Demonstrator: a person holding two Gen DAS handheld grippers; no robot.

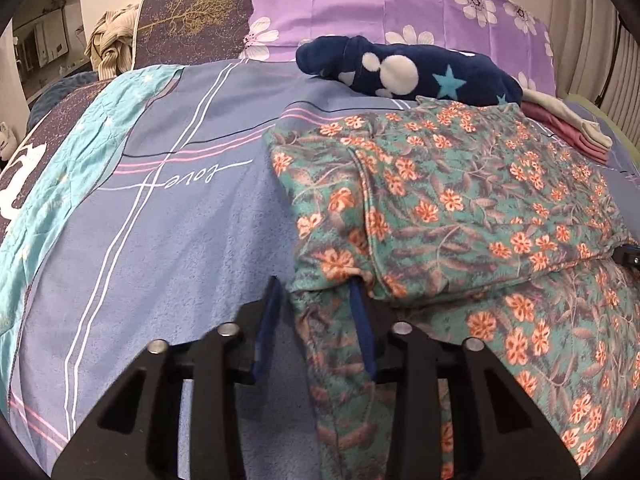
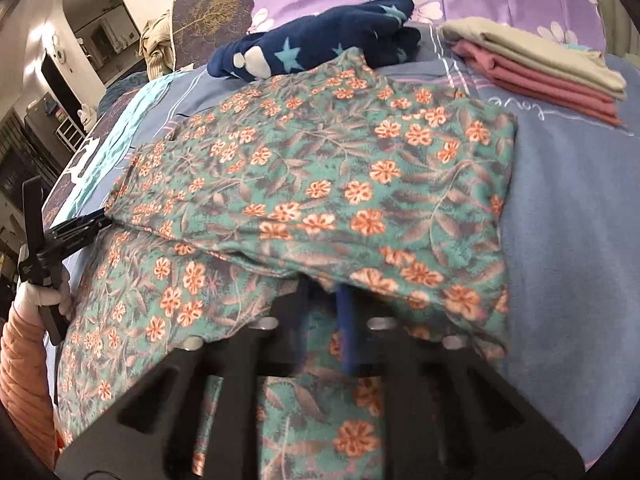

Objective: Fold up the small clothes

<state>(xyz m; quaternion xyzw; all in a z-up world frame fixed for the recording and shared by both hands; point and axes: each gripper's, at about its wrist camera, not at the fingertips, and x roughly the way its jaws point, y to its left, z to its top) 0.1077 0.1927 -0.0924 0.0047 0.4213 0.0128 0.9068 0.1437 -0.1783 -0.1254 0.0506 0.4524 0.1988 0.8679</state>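
We see the floral garment (image 1: pixel 460 200) spread on the bed (image 1: pixel 192 240), its upper layer doubled over the lower one so that a folded edge runs across the near side. Our left claw (image 1: pixel 316 292) sits at the garment's left edge with its blue fingers (image 1: pixel 362 320) spread apart — cloth lies between them, but they are not pinched onto it. Our right claw (image 2: pixel 324 300) reaches under the folded edge near the garment's right side; its tips are hidden by the fabric and blurred, so we cannot tell whether it grips. In the right wrist view the left claw shows from the side at the garment's far corner. Beyond the garment lie a navy starred fleece (image 1: pixel 408 70) and a folded pink-and-beige stack (image 2: pixel 540 68), both just beside it, against a purple flowered pillow (image 1: pixel 380 4).
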